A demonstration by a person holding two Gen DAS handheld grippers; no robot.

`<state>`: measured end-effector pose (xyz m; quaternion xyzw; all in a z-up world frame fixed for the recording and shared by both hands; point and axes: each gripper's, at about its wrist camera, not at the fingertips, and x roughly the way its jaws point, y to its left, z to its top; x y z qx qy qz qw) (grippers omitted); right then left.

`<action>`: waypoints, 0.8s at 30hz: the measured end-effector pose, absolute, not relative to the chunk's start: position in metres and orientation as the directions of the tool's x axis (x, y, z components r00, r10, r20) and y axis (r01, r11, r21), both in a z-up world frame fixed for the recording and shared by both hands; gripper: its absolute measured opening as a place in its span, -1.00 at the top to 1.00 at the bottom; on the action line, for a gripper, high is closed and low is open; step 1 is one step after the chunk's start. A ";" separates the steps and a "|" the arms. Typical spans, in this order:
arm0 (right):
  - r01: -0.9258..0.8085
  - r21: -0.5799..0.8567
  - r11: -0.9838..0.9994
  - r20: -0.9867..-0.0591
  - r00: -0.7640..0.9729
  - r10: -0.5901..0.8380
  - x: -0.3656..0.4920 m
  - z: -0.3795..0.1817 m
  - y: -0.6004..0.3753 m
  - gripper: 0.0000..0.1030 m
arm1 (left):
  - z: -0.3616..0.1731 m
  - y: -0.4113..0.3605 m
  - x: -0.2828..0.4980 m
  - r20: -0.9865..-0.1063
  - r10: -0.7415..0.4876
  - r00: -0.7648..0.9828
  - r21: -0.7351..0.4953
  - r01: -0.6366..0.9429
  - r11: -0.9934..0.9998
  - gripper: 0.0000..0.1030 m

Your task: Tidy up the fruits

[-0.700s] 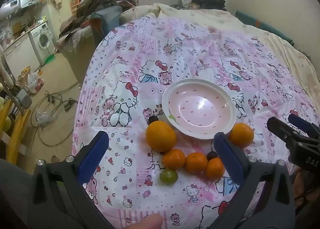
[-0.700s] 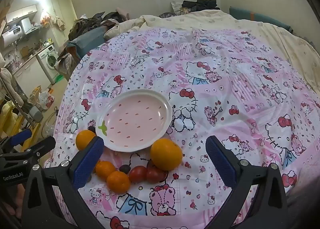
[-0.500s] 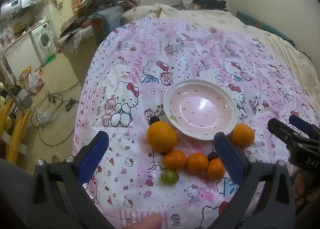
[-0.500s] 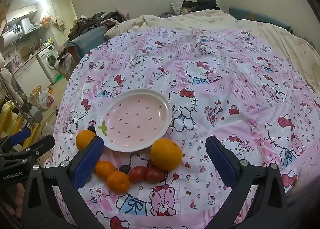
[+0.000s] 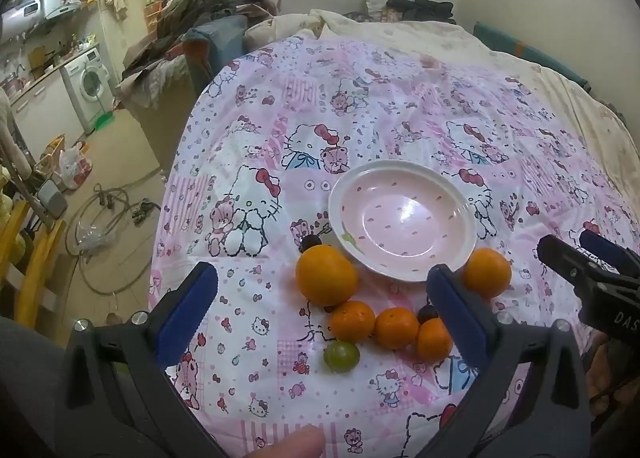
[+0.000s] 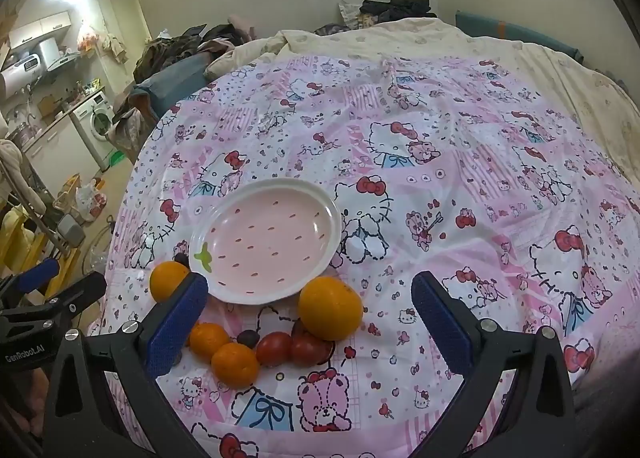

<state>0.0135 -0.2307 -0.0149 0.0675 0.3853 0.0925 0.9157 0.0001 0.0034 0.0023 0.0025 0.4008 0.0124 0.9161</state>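
Just beyond both wide claws [image 5: 322, 308] [image 6: 308, 318], fruit cluster [image 6: 256, 346] beside plate [image 6: 332, 209].

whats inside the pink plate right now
No fruit: the pink plate shows only its printed seed marks and a green leaf motif. All fruit lies outside on the cartoon-cat sheet, including the large orange. What's under the plate is hidden.

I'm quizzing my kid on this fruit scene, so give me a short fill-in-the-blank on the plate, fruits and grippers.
1. The pink strawberry-patterned plate holds ____ fruits.
2. The small round fruit nearest the left wrist camera is ____ in colour.
3. Both the left gripper and the right gripper have their jaws ____.

Missing words: no; green; open
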 end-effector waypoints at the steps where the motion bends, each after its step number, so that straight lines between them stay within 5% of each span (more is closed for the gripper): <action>1: -0.118 0.196 0.974 -0.693 0.686 0.222 0.014 -0.015 -0.231 -1.00 | 0.002 0.003 0.000 -0.735 0.025 0.678 0.014 -0.021 1.000 -1.00; 24: -0.111 0.190 0.976 -0.697 0.685 0.214 0.013 -0.015 -0.230 -1.00 | 0.002 0.004 0.001 -0.742 0.022 0.670 0.002 -0.031 1.000 -1.00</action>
